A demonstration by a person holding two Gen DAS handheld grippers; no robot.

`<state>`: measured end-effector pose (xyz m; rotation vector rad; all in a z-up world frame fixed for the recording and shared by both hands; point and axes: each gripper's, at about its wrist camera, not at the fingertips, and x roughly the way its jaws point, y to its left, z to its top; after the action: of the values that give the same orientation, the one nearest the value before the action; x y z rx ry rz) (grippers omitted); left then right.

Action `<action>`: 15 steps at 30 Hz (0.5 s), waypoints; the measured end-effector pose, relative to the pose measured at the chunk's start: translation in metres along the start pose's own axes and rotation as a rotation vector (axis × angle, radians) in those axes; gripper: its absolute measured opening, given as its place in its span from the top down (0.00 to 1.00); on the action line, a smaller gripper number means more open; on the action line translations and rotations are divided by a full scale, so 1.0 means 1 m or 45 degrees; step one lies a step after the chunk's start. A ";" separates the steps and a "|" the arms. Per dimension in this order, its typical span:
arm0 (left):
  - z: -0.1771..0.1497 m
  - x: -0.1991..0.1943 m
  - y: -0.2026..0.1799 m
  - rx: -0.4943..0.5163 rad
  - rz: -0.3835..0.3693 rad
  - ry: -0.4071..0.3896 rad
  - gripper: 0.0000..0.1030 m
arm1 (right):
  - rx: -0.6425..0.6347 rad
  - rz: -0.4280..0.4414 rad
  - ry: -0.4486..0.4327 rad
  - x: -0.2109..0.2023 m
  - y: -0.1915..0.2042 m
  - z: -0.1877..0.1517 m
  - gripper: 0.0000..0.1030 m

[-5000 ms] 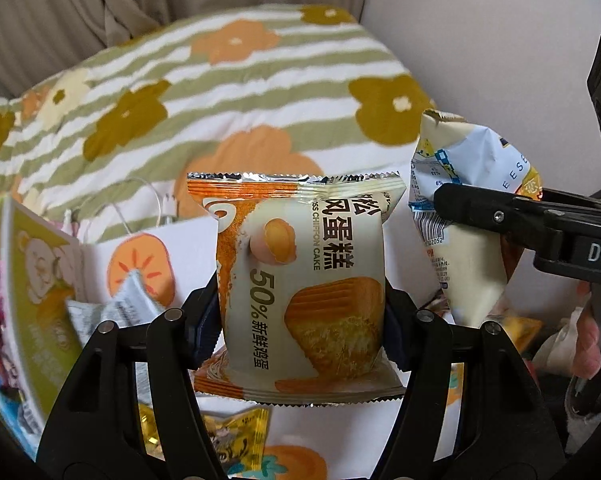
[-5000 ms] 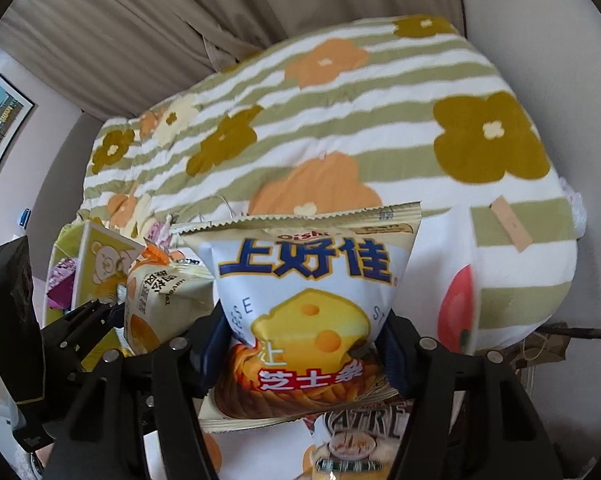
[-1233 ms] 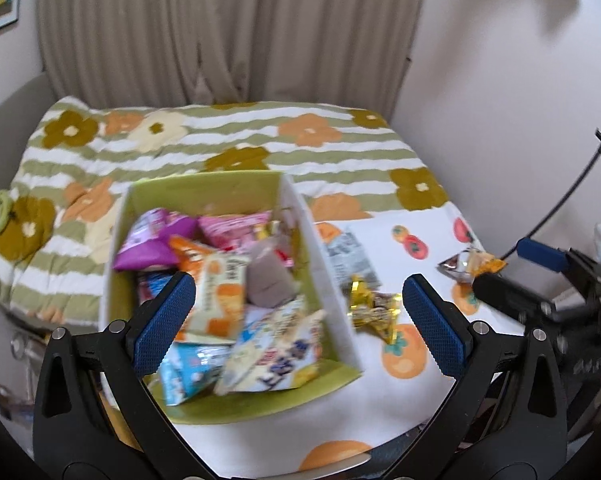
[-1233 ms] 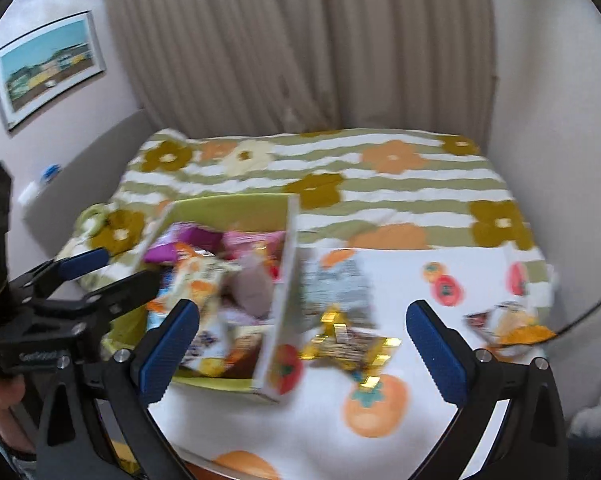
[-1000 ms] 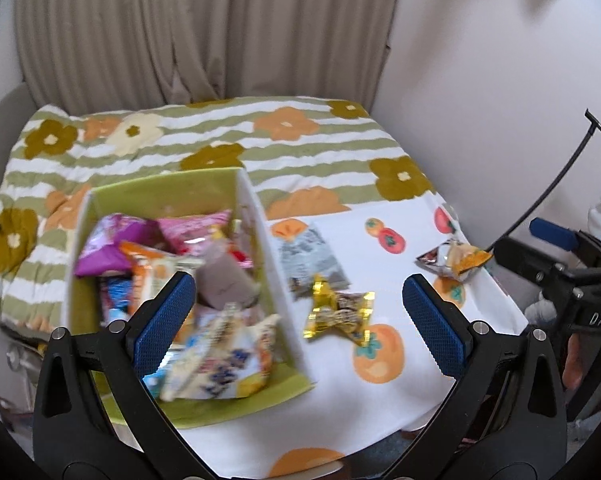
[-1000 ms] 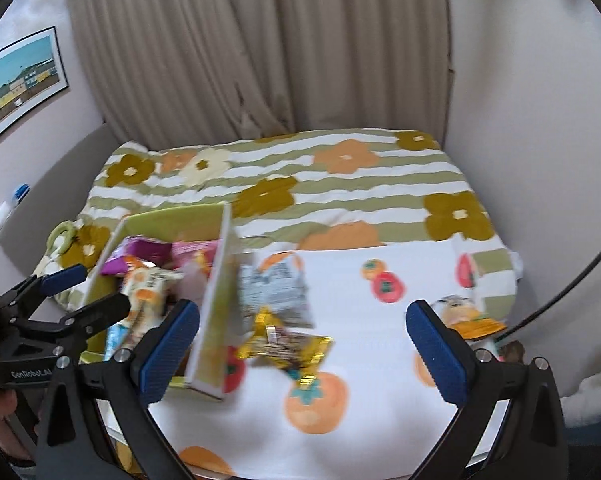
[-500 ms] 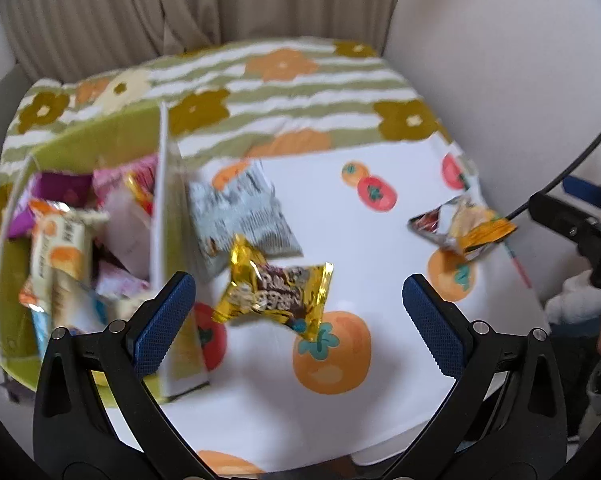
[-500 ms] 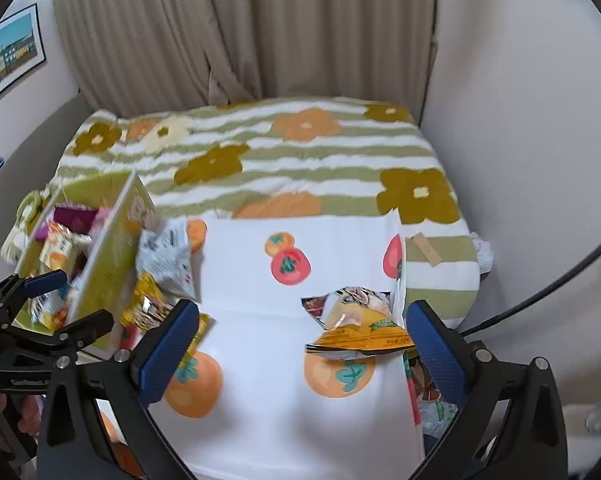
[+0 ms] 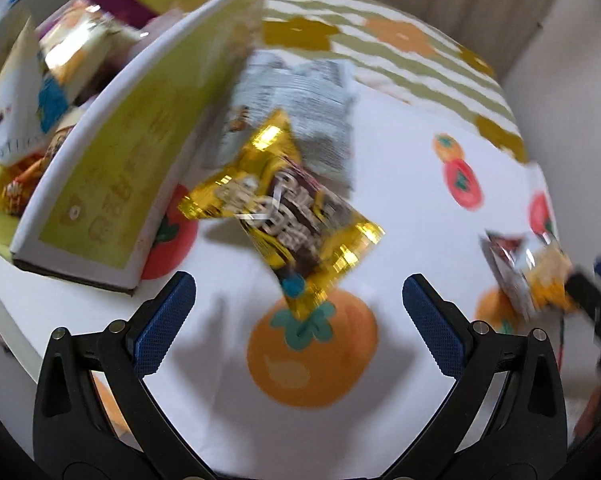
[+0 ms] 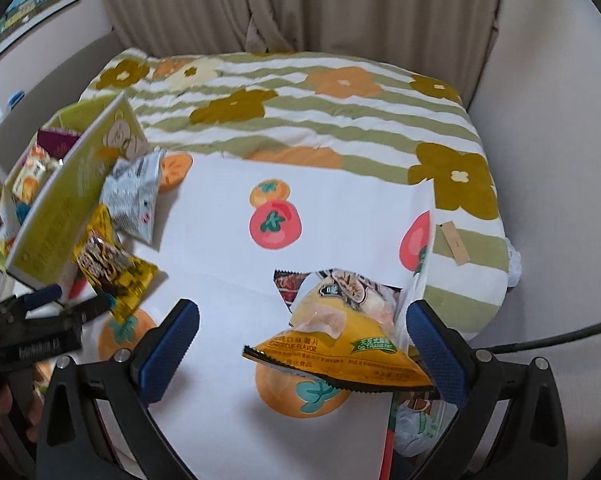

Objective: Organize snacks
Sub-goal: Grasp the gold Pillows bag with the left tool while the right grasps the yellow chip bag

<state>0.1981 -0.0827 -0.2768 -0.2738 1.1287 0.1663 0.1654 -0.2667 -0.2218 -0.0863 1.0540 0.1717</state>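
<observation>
Black plastic left gripper (image 9: 298, 314) and right gripper (image 10: 302, 338), blue textured pads.

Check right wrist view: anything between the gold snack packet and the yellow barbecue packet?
Nothing. In the right wrist view only bare white fruit-print cloth separates the gold packet from the yellow barbecue packet; the right gripper is open around the latter.

The room was bright with soft light and no strong glare. My left camera's picture was smeared with blur, worst on the green box (image 9: 112, 160) to the left of my gripper. The gold snack bag (image 9: 284, 208) ahead of it shone with little sparkles. Soft gray shadows lay on the white cloth (image 9: 412, 184) near my fingers. My right camera's picture was sharper. Both pictures bent round at their dark edges.
</observation>
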 end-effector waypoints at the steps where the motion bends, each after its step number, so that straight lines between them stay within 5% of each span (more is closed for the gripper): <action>1: 0.003 0.005 0.000 -0.034 0.002 -0.006 0.01 | -0.012 -0.002 0.003 0.003 0.000 -0.002 0.00; 8: 0.021 0.035 -0.001 -0.205 0.033 -0.029 0.00 | -0.079 -0.034 0.027 0.020 -0.001 -0.008 0.00; 12: 0.027 0.046 -0.005 -0.200 0.062 -0.028 0.01 | -0.130 -0.073 0.025 0.026 0.000 -0.009 0.00; 15: 0.030 0.054 -0.006 -0.214 0.050 -0.020 0.13 | -0.140 -0.092 0.044 0.034 -0.002 -0.010 0.00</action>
<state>0.2485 -0.0796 -0.3127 -0.3994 1.1066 0.2986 0.1736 -0.2663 -0.2558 -0.2266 1.0743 0.1632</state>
